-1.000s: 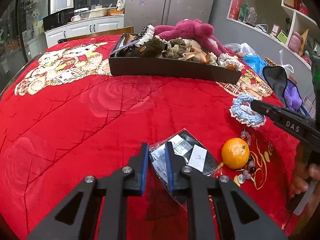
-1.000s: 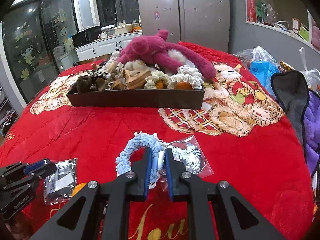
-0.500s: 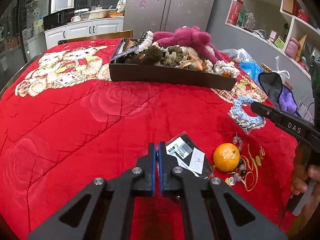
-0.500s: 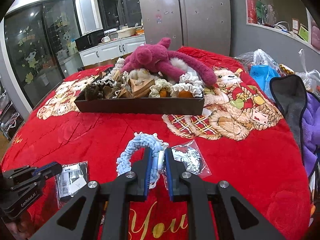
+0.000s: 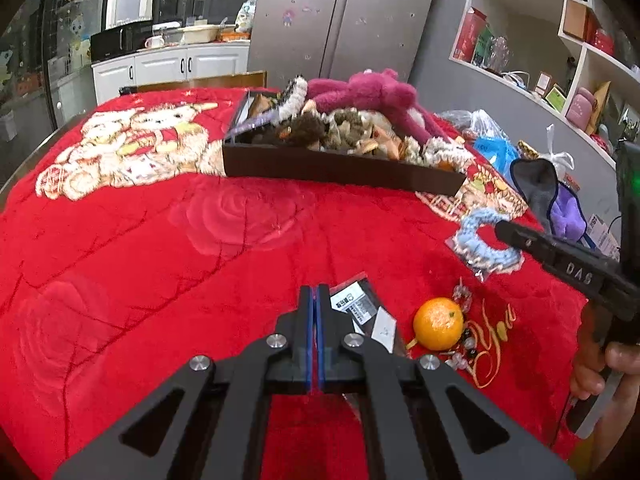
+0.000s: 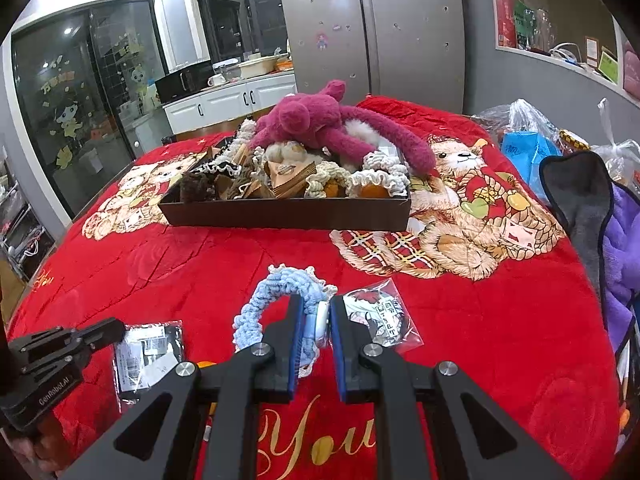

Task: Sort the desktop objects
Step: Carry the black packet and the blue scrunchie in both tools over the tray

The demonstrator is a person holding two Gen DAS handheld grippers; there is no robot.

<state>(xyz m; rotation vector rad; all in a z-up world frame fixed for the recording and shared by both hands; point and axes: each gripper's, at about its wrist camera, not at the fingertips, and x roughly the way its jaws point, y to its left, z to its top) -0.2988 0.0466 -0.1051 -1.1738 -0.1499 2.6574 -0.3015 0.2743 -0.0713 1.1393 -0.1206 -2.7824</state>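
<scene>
A red blanket covers the table. My left gripper (image 5: 316, 293) is shut, its tips pinching the thin left edge of a clear plastic packet (image 5: 362, 312) with white labels. In the right wrist view that gripper (image 6: 114, 329) meets the packet (image 6: 148, 354) at its upper corner. My right gripper (image 6: 314, 322) is shut on a blue crocheted scrunchie (image 6: 276, 288), which loops up and left of the fingers. From the left wrist view, the scrunchie (image 5: 478, 242) hangs at the right gripper's (image 5: 503, 231) tip. A dark tray (image 6: 280, 214) piled with scrunchies and boxes stands behind.
An orange (image 5: 438, 323) and loose beads (image 5: 461, 295) lie right of the packet. A second clear packet (image 6: 380, 320) with a printed picture lies beside my right fingers. A pink plush toy (image 6: 320, 120) lies over the tray. Grey and purple cloths (image 6: 588, 208) and plastic bags crowd the right edge.
My left jaws have closed from a narrow gap around the packet's corner to fully shut. The right gripper keeps its grip on the scrunchie and has hardly moved.
</scene>
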